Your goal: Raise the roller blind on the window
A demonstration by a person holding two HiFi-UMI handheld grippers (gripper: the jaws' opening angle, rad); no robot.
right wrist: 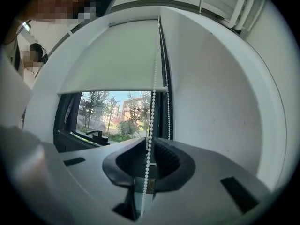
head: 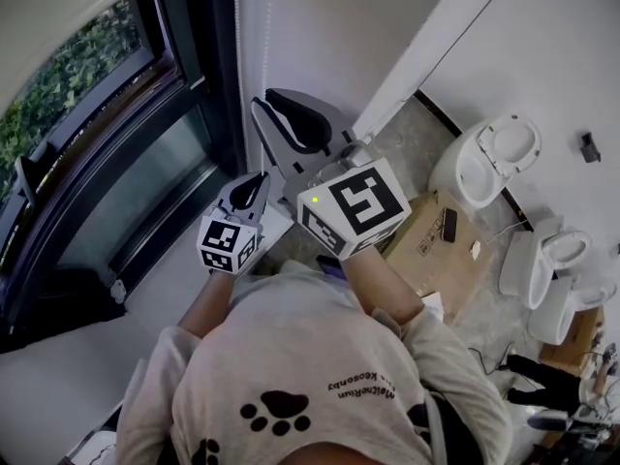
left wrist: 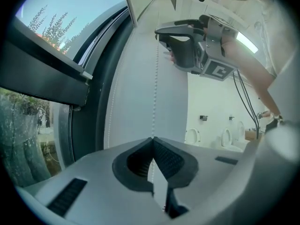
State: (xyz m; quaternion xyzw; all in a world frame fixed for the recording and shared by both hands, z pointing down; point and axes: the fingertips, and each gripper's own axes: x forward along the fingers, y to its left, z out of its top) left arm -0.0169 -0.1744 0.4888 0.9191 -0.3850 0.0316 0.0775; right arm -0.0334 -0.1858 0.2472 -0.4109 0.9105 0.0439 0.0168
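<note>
The roller blind [right wrist: 112,55] covers the upper part of the window [right wrist: 117,116]. Its bottom bar [right wrist: 112,91] hangs across the glass, above the window's dark handle [right wrist: 93,134], with trees and sky showing below it.

The white bead chain [right wrist: 152,112] hangs at the window's right edge, just beside the frame. A second strand [right wrist: 168,102] lies a little further from the glass, against the white wall.

The person stands facing the window's right side with both tools raised to the chain. The left gripper [left wrist: 152,139] has its jaws brought fully together, and the chain is pinched at their tip. From there the strand rises straight up alongside the window frame.

The right gripper [right wrist: 149,143] is higher on that strand, nearer the blind's bar. Its jaws stand narrowly apart with the chain threading down through the gap, and I cannot see the pads pressing on the beads.

Well away from the window, on the floor behind the person's right shoulder, are several white toilets [head: 494,158]. A flattened cardboard box [head: 436,235] lies between them and the person.
</note>
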